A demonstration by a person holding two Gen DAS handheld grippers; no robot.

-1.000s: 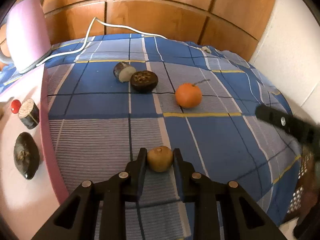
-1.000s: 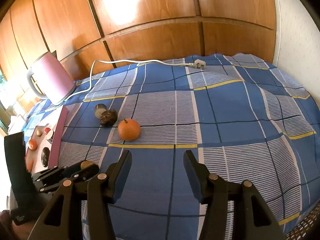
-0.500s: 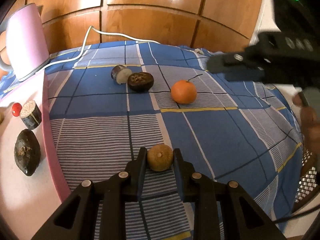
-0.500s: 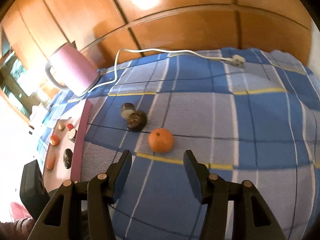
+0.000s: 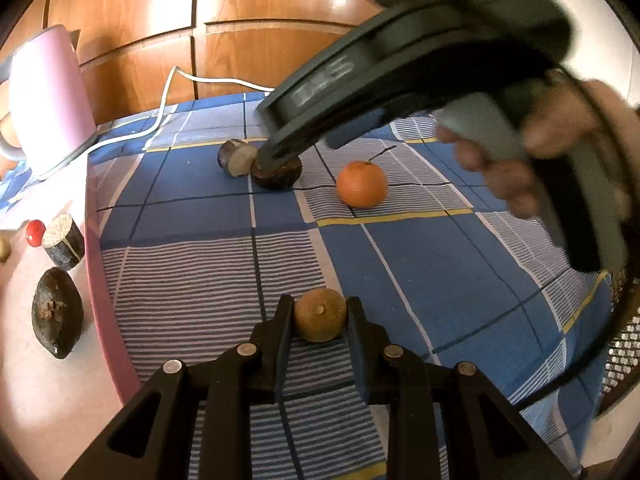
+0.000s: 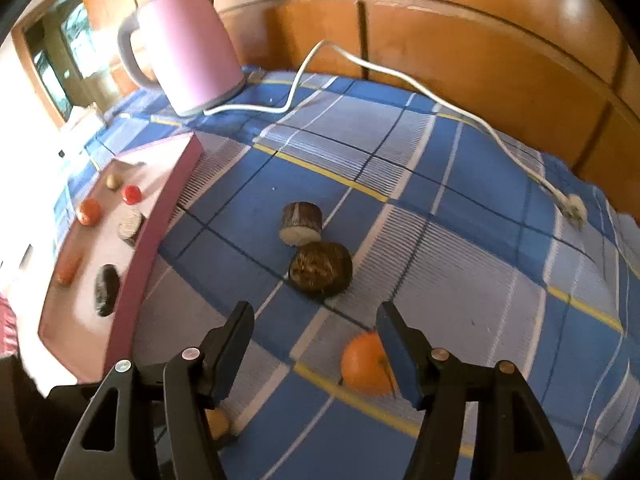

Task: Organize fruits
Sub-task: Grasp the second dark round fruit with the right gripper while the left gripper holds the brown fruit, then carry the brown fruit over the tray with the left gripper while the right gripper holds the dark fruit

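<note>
Fig.: L gripper [image 5: 320,316] jaws pinch tan fruit [image 5: 320,314]. R gripper [image 6: 316,320] jaws just widened, empty; dark fruit [image 6: 321,271] just ahead, orange [image 6: 366,364] beside right jaw—may get nudged, roll.

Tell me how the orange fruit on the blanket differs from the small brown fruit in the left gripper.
The orange fruit is bright orange and smooth; the brown fruit is dull tan and rough.
The orange fruit looks larger than the brown fruit.
The orange fruit lies free on the blanket, while the brown fruit is clamped between the left gripper's fingers.
Both are round, and both are outside the pink tray.
</note>
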